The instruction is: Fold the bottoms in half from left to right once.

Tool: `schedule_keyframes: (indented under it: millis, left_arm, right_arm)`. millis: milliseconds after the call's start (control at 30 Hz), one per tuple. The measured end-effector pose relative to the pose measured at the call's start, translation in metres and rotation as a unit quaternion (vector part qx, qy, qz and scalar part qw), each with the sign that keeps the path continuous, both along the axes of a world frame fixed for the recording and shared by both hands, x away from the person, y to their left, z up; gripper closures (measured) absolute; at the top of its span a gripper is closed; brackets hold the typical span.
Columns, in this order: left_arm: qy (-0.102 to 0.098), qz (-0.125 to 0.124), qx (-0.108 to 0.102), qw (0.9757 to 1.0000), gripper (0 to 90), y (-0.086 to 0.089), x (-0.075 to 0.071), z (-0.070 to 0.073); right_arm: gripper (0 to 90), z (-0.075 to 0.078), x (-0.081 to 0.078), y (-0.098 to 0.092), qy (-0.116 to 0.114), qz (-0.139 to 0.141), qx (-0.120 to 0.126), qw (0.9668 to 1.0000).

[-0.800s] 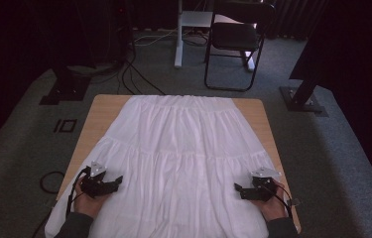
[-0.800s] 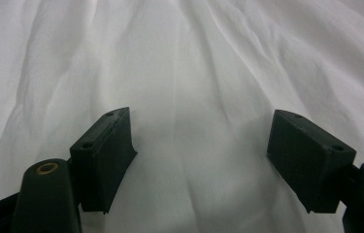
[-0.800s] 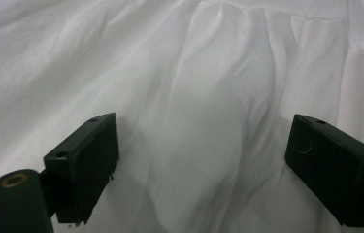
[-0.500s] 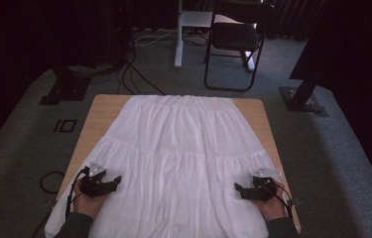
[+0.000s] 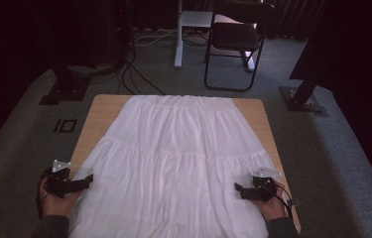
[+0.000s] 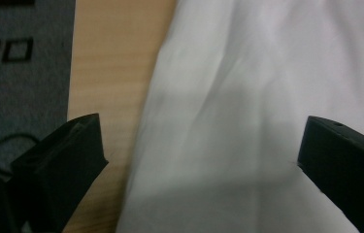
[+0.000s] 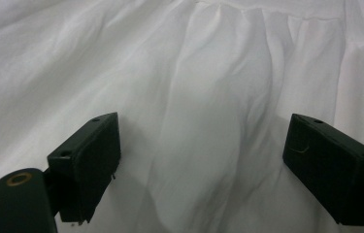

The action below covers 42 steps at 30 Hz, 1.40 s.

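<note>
White pleated cotton skirt lying flat on wooden counter; left claw and right claw hovering apart at near hem corners, likely pinching next.

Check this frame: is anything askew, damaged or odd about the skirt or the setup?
Nothing stands out. The white skirt lies spread flat on the wooden table, waistband at the far edge, with only soft wrinkles. The left gripper and right gripper sit at its near corners, jaws open, gripping nothing.
</note>
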<state>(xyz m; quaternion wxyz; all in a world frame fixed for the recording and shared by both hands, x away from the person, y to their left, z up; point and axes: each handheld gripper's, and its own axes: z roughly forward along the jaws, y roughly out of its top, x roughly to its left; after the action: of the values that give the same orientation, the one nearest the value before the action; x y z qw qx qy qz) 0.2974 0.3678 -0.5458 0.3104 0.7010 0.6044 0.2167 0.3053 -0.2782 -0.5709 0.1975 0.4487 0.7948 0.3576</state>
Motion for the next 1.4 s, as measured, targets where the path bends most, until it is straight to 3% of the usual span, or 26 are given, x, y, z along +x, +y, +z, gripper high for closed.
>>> schedule_keyframes:
  millis: [67, 233, 267, 333, 367, 433, 467, 500, 533, 567, 600, 667, 700, 833, 933, 1000, 1067, 1167, 1233, 1300, 1400]
  left_arm:
    - [0.010, -0.007, -0.010, 0.9999, 3.0, 0.000, 0.002, -0.007]
    - [0.010, -0.022, 0.024, 0.9994, 2.9, -0.007, 0.001, -0.009]
    - [0.011, -0.024, 0.046, 0.9986, 3.2, -0.011, 0.000, -0.010]
    - [0.009, -0.025, 0.044, 0.9987, 5.5, -0.014, -0.002, -0.009]
    - [0.008, -0.027, 0.043, 0.9987, 9.7, -0.015, -0.003, -0.008]
    - [0.002, -0.039, 0.042, 0.9984, 24.2, -0.018, -0.007, -0.006]
    - [-0.002, -0.046, 0.038, 0.9982, 29.2, -0.019, -0.009, -0.005]
    - [-0.004, -0.051, 0.037, 0.9980, 40.1, -0.020, -0.010, -0.004]
    - [-0.004, -0.051, 0.037, 0.9980, 47.0, -0.020, -0.010, -0.004]
    - [-0.001, -0.061, 0.031, 0.9977, 47.0, -0.022, -0.010, -0.003]
    - [0.000, -0.069, 0.026, 0.9973, 63.6, -0.023, -0.010, -0.002]
    - [0.003, -0.081, 0.016, 0.9966, 78.9, -0.024, -0.010, -0.002]
    - [0.002, -0.078, 0.023, 0.9966, 83.1, -0.026, -0.011, -0.001]
    - [-0.009, -0.044, 0.094, 0.9946, 85.9, -0.025, -0.011, 0.001]
    - [-0.017, -0.002, 0.113, 0.9935, 86.2, -0.008, -0.009, 0.007]
    - [-0.021, 0.023, 0.133, 0.9906, 86.3, 0.005, -0.008, 0.013]
    - [-0.022, 0.044, 0.149, 0.9875, 86.4, 0.019, -0.005, 0.018]
    - [-0.017, 0.071, 0.174, 0.9820, 86.5, 0.039, 0.002, 0.023]
    - [-0.013, 0.091, 0.193, 0.9768, 86.5, 0.053, 0.004, 0.026]
    - [-0.009, 0.121, 0.199, 0.9724, 86.5, 0.067, 0.006, 0.027]
    - [0.002, 0.177, 0.218, 0.9598, 86.5, 0.085, 0.008, 0.028]
  right_arm:
    - [12.8, 0.000, 0.000, 0.000, 0.000, 0.000, 0.000, 1.0000]
    - [13.9, 0.000, 0.000, 0.000, -0.001, 0.000, 0.000, 1.0000]
    - [16.3, 0.000, -0.001, 0.000, -0.001, 0.001, 0.000, 1.0000]
    - [31.5, 0.001, -0.004, -0.001, -0.007, 0.004, 0.006, 0.9999]
    - [45.7, 0.005, -0.006, -0.003, -0.004, 0.009, 0.007, 0.9999]
    - [52.0, 0.017, -0.013, -0.013, -0.022, -0.005, 0.026, 0.9994]
    - [52.4, 0.024, -0.016, -0.019, -0.032, -0.014, 0.036, 0.9987]
    - [50.3, 0.035, -0.021, -0.031, -0.046, -0.032, 0.052, 0.9971]
    - [50.3, 0.035, -0.021, -0.031, -0.046, -0.032, 0.052, 0.9971]
    - [47.6, 0.040, -0.024, -0.039, -0.050, -0.046, 0.057, 0.9961]
    - [42.1, 0.048, -0.030, -0.059, -0.049, -0.081, 0.046, 0.9945]
    - [39.4, 0.046, -0.037, -0.077, -0.049, -0.114, 0.018, 0.9921]
    - [38.5, 0.042, -0.039, -0.085, -0.035, -0.123, 0.015, 0.9916]
    - [39.4, 0.019, -0.044, -0.100, 0.012, -0.134, 0.018, 0.9908]
    - [46.6, 0.008, -0.041, -0.097, 0.033, -0.125, -0.007, 0.9916]
    - [62.1, 0.010, -0.040, -0.095, 0.036, -0.106, 0.001, 0.9937]
    - [75.3, 0.011, -0.040, -0.091, 0.038, -0.097, -0.010, 0.9945]
    - [85.0, 0.012, -0.041, -0.088, 0.041, -0.085, -0.010, 0.9955]
    - [86.0, 0.012, -0.042, -0.088, 0.042, -0.083, -0.009, 0.9956]
    - [86.3, 0.011, -0.043, -0.088, 0.042, -0.080, -0.001, 0.9959]
    - [86.4, 0.011, -0.043, -0.088, 0.043, -0.076, 0.009, 0.9961]
